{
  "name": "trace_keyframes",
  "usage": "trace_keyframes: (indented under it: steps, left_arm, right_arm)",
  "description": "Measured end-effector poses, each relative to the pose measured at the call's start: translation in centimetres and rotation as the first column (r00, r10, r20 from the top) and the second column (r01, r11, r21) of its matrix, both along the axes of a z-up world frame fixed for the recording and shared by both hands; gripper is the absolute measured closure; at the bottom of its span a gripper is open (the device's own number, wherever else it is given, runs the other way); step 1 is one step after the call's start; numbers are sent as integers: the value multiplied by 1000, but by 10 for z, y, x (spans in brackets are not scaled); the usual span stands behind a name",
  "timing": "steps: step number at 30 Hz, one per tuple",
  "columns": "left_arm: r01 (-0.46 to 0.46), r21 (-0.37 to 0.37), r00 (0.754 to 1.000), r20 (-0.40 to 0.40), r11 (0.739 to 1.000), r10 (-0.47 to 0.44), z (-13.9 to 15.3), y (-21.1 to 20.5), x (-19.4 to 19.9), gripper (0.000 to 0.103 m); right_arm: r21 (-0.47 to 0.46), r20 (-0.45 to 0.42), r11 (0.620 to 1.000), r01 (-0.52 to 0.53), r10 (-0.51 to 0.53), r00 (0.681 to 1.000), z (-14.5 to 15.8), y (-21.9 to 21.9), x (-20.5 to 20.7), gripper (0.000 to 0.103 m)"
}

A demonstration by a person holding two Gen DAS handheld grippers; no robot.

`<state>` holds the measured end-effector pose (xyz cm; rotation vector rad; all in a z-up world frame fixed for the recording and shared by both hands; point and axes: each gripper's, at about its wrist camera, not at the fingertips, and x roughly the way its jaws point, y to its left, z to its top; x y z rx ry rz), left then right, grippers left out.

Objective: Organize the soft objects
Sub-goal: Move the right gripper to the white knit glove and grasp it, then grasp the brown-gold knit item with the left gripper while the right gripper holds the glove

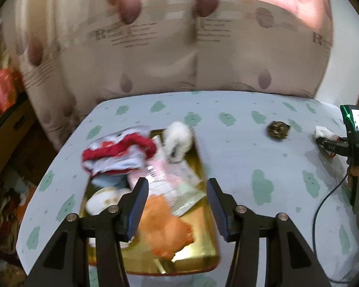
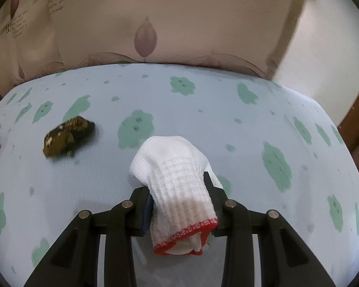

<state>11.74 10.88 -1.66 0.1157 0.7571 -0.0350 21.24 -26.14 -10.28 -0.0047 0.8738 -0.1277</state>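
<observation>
While the right tool is clamped on one white glove with a red cuff, the left tool hangs with its jaws apart and nothing between them, over one gold tray on the bed. Tray holds roughly six soft items: red-white cloth, white fluffy piece, orange piece, the rest blurred. One brown item lies on the bed left of the glove, well apart, too blurred to identify. Tray's near edge is cut off by the tool.
</observation>
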Motion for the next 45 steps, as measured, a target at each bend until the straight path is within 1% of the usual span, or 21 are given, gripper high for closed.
trace_keyframes:
  steps: [3, 7, 9, 13, 15, 18, 22, 25, 27, 30, 34, 37, 40, 42, 43, 44, 45]
  left_arm:
    - [52, -1, 999, -7, 999, -52, 1, -19, 9, 51]
    - [104, -33, 994, -26, 994, -105, 2, -40, 24, 51]
    - [137, -46, 989, -41, 990, -139, 2, -54, 33, 51]
    - [193, -66, 978, -70, 979, -197, 2, -85, 55, 51]
    - [215, -93, 971, -85, 972, -223, 1, -101, 67, 51]
    - [221, -167, 959, -144, 961, -245, -8, -128, 94, 51]
    - [205, -232, 947, -198, 951, -252, -20, -157, 124, 51]
    - [184, -271, 944, -218, 945, -247, -27, -175, 142, 51]
    - [198, -287, 936, -228, 937, -268, -33, -192, 158, 51]
    - [193, -295, 929, -251, 936, -271, -44, -211, 179, 51]
    - [167, -298, 927, -276, 940, -252, -56, -226, 202, 51]
    - [157, -275, 926, -293, 949, -238, -65, -233, 213, 51]
    - [140, -245, 923, -318, 959, -216, -80, -237, 222, 51]
    - [134, -237, 922, -326, 962, -209, -90, -237, 225, 51]
    - [134, -228, 924, -322, 964, -205, -92, -238, 225, 51]
    - [147, -211, 932, -298, 966, -207, -92, -238, 223, 51]
    - [161, -198, 932, -292, 967, -215, -93, -239, 221, 51]
  right_arm:
    - [-9, -3, 1000, 18, -18, 1000, 0, -11, -18, 70]
    - [-14, -5, 999, 34, -34, 999, -1, -25, -35, 70]
    - [-1, -5, 999, 36, -36, 999, -2, -27, -35, 70]
    - [-64, -23, 998, 22, -24, 999, -5, -17, -31, 69]
    - [-71, -25, 997, 21, -23, 999, -6, -17, -31, 68]
    - [-49, -23, 999, 21, -22, 999, -6, -21, -31, 68]
    - [-48, -25, 999, 16, -17, 1000, -7, -20, -31, 66]
    - [-44, -25, 999, 15, -16, 1000, -7, -21, -32, 66]
    - [-30, -23, 999, 14, -15, 1000, -6, -22, -32, 65]
    - [-15, -22, 1000, 10, -11, 1000, -7, -24, -32, 64]
    - [-2, -21, 1000, 8, -8, 1000, -7, -25, -32, 63]
    - [8, -19, 1000, 5, -5, 1000, -8, -26, -32, 62]
    - [16, -19, 1000, 4, -3, 1000, -8, -26, -32, 62]
    - [13, -20, 1000, 2, -1, 1000, -8, -25, -31, 61]
    - [12, -20, 1000, 1, -1, 1000, -8, -24, -31, 61]
    - [12, -20, 1000, 1, -1, 1000, -8, -24, -31, 61]
    - [13, -20, 1000, 1, -1, 1000, -8, -24, -31, 61]
